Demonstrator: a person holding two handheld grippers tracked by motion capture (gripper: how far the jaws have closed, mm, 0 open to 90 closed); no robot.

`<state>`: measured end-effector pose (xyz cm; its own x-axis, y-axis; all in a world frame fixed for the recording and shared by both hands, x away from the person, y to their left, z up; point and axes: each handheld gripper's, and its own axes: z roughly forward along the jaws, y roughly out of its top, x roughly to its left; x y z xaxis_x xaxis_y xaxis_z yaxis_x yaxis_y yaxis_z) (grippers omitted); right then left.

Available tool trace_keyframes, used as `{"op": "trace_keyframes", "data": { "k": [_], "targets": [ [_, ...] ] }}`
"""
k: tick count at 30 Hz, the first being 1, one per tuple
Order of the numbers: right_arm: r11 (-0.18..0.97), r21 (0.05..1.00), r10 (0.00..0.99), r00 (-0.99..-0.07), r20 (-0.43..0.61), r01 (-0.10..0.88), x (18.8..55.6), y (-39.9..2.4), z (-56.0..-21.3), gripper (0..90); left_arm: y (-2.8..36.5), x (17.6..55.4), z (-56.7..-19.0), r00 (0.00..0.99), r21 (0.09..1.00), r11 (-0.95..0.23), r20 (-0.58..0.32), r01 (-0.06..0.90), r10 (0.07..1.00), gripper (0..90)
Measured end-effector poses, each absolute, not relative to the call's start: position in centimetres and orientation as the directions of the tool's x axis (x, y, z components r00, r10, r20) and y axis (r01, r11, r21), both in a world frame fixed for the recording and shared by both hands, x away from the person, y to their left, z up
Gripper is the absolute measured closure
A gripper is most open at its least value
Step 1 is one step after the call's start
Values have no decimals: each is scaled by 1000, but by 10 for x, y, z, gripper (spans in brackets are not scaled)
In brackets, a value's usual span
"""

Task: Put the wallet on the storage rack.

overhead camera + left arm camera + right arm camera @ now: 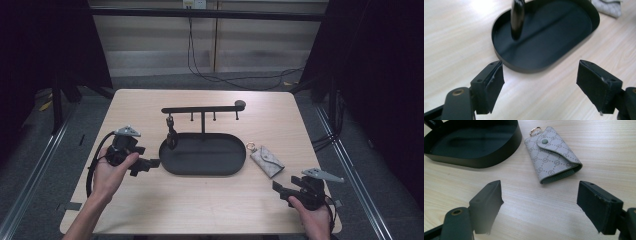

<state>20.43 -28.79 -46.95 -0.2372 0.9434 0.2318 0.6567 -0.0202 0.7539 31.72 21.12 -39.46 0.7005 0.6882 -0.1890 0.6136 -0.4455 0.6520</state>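
The right gripper [539, 202] rests low over the table [150, 210], its 2 jaws spread with nothing between them. Just ahead of them, apart from both, lies the grey key pouch [552, 155], flat and just beside the black oval tray [486, 161].

Bare tabletop [544, 202] before key pouch [552, 157]

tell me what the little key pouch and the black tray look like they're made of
Key pouch: looks like coated canvas or faux leather, pale grey with a printed repeating pattern, matte grain, stitched edge, a snap button and a gold-coloured metal ring.
Black tray: probably painted or powder-coated metal, judging by its thin upright wall and smooth satin sheen; hard plastic can't be ruled out.
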Motion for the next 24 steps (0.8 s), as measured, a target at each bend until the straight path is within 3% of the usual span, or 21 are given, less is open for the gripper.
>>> {"op": "trace_keyframes", "data": {
  "k": [10, 15, 24],
  "targets": [
    [-12, 757, 943, -245, 227, 654, 203, -288, -469, 195, 220, 295, -414, 701, 686, -418, -190, 595, 687, 217],
    [7, 758, 944, -254, 209, 652, 202, -285, -469, 193, 228, 291, -424, 682, 708, -357, -239, 609, 691, 211],
    [6, 752, 941, -258, 219, 660, 203, -285, -468, 193, 233, 260, -445, 711, 718, -367, -250, 591, 657, 200]
  ]
}}
